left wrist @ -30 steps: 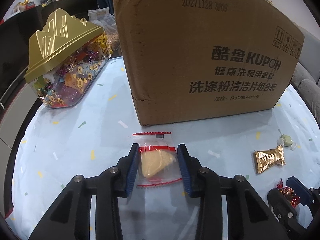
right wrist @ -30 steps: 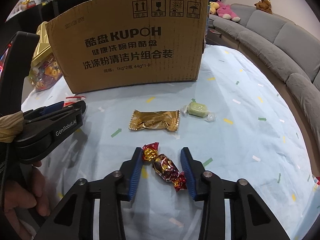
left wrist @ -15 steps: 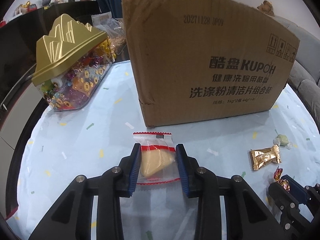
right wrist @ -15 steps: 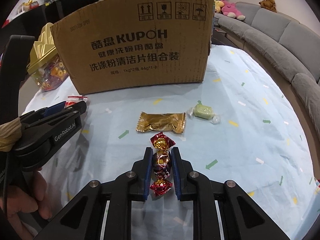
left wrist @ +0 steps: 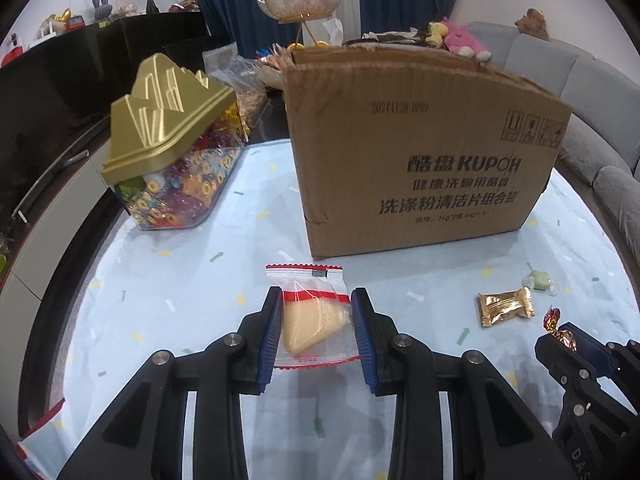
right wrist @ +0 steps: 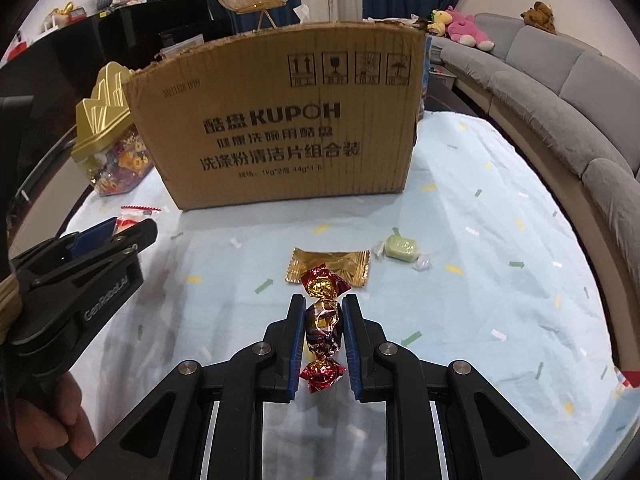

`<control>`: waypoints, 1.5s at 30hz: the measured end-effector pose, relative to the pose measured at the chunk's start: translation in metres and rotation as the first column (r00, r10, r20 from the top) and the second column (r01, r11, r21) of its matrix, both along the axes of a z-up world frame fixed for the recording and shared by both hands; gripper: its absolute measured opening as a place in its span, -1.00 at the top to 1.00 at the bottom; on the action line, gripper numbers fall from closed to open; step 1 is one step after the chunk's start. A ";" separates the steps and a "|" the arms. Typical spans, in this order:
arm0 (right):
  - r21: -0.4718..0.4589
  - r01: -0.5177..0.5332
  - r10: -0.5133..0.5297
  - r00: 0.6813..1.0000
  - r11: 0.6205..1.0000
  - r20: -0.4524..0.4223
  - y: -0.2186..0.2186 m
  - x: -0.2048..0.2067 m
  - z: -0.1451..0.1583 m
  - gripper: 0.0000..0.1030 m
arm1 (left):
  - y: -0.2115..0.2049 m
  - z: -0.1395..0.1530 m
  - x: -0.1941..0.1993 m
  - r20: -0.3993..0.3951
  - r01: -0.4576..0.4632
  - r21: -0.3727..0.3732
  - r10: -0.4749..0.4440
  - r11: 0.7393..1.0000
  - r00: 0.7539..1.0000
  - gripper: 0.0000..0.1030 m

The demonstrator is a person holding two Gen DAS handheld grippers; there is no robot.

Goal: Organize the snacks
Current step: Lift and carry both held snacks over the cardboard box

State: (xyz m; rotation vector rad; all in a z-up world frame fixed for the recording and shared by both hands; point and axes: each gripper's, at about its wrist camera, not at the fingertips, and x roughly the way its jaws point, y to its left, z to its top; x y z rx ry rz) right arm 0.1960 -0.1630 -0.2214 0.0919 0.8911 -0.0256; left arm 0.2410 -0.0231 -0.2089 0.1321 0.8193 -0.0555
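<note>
Two snacks are in my grip at once. My left hand-held gripper is clamped on a clear red-edged packet with a pale yellow wedge inside, its blue pads pressing both sides of the wrapper. My right hand-held gripper is squeezed tight on a red-and-gold foil candy, whose twisted ends stick out ahead of and behind the pads.

Both held snacks hang above the table, which is covered by a light blue cloth with small coloured flecks. Directly ahead of both grippers stands a big cardboard box printed with KUPOH and Chinese text; its tall front wall faces me and blocks most of what lies beyond. Its top edge looks torn and open, but I cannot see inside.

Lying loose on the cloth between my right gripper and the box are a gold foil packet and, just beside it to the right, a green candy in a clear twist wrapper. The foil candy's front twist overlaps the gold packet in the right wrist view.

Left of the box sits a clear candy jar with a gold mountain-shaped lid, full of bright sweets. Behind the box a pale lotus-shaped dish rises on a gold stand. A grey sofa curves along the right, with plush toys on it.
</note>
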 end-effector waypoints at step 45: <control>-0.020 -0.044 0.046 0.985 0.999 0.164 -0.003 0.015 0.111 0.61 | 0.001 0.112 -0.022 0.134 -0.017 -0.015 0.019 1.000 0.991 0.33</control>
